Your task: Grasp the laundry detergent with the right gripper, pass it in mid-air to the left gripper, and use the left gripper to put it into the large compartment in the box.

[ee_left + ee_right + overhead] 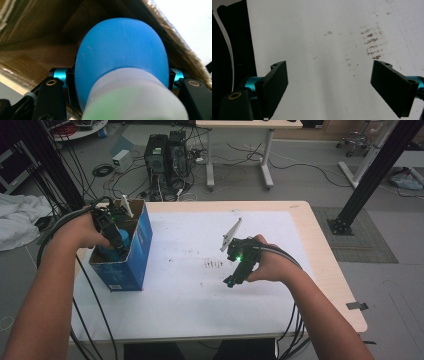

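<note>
left gripper (pixel 119 245) is down inside the open top of the blue cardboard box (pixel 136 262) at the left edge of the table (pixel 300 227), jaws clamped on a blue object (pixel 122 55) w/ a rounded end. in the left gripper view that blue object sits between the two black jaws, touching both sides, w/ a whitish ribbed collar (pixel 130 85) and a pale green part (pixel 125 107) nearer the camera. brown inner box walls (pixel 37 32) all around it, frayed cardboard edge at right. can't tell if the object touches the box floor. in the high view a bit of blue shows just under the left hand (pixel 82 231), inside the box.

right gripper (pixel 234 279) is over the white sheet (pixel 190 295) covering the table, right of centre, well apart from the box. its jaws stand wide apart w/ nothing between them, just white sheet below. brown smudge marks (pixel 372 45) on the sheet lie near the right gripper, towards the far right in the right gripper view. right hand (pixel 270 265) holds the gripper tilted down toward the sheet; whether tips touch it can't tell.

cables trail from both grippers off the near table edge.
</note>
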